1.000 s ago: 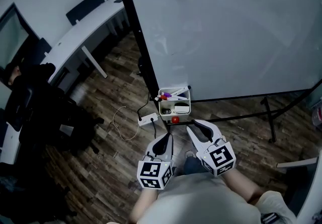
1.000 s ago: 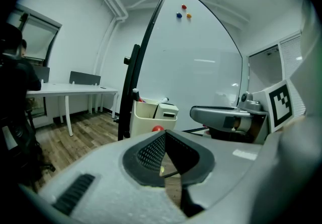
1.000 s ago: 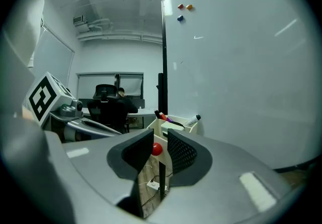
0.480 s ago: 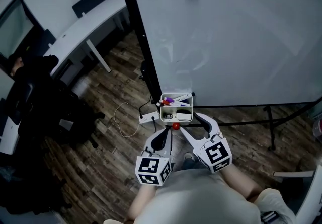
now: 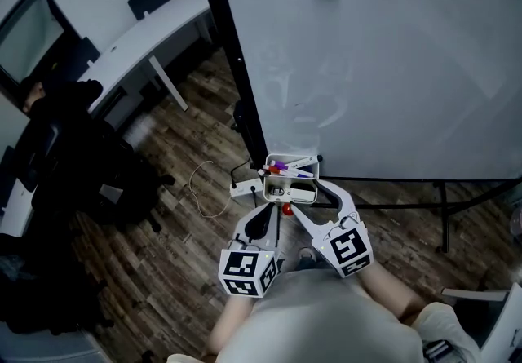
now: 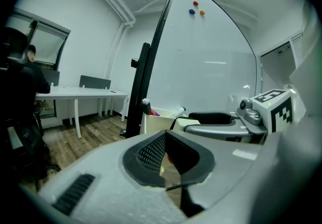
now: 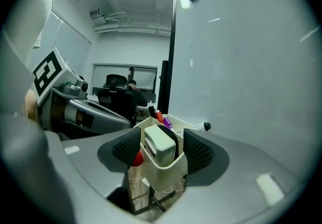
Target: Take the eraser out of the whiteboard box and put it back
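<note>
Looking along my right gripper [image 7: 160, 151], I see its jaws opening, released, with the near end of the whiteboard box [image 7: 168, 175] between the pads. The eraser [image 7: 160, 142] stands inside that box, at lower centre of the frame. My left gripper [image 6: 162, 161] is clenched on nothing, sitting low in the head view just below the box, near the whiteboard [image 5: 391, 68].

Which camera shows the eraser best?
The right gripper view: the eraser stands close up in the box, right in the middle of the picture. In the head view the box is so small that the eraser can't be picked out. The left gripper view shows only a corner of the box, no eraser.
</note>
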Tool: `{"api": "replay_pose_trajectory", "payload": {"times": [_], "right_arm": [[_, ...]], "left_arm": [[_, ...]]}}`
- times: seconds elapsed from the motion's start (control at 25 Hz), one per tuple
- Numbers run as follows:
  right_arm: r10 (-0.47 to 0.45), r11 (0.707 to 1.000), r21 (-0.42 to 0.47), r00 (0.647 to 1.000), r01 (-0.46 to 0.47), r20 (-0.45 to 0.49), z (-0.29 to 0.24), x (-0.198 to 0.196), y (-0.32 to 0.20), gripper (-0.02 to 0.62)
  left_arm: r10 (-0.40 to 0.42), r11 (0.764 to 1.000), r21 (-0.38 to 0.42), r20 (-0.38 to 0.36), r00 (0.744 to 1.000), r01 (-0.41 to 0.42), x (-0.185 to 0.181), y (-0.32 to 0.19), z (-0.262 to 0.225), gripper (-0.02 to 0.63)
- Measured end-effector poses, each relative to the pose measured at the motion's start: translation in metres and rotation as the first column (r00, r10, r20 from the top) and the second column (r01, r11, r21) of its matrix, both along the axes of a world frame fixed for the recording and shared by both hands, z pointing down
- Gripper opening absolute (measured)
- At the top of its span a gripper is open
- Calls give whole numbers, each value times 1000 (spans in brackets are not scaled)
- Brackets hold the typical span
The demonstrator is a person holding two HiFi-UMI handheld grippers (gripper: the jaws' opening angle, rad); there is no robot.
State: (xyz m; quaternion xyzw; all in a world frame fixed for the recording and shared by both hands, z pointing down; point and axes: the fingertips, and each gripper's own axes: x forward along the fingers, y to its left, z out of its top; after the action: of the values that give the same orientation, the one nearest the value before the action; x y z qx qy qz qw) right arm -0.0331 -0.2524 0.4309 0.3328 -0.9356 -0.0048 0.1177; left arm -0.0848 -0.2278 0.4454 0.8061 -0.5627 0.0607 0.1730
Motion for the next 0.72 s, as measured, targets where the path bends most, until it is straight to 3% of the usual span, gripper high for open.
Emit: {"api": "replay_pose_trajectory", "payload": {"times": [0.72], "right_arm": [[-31,999,29,999,32,-25,6,-7,-6,201]], "left_arm": [[-49,999,-16,-11,999,48,-6,-6,6,5]]}}
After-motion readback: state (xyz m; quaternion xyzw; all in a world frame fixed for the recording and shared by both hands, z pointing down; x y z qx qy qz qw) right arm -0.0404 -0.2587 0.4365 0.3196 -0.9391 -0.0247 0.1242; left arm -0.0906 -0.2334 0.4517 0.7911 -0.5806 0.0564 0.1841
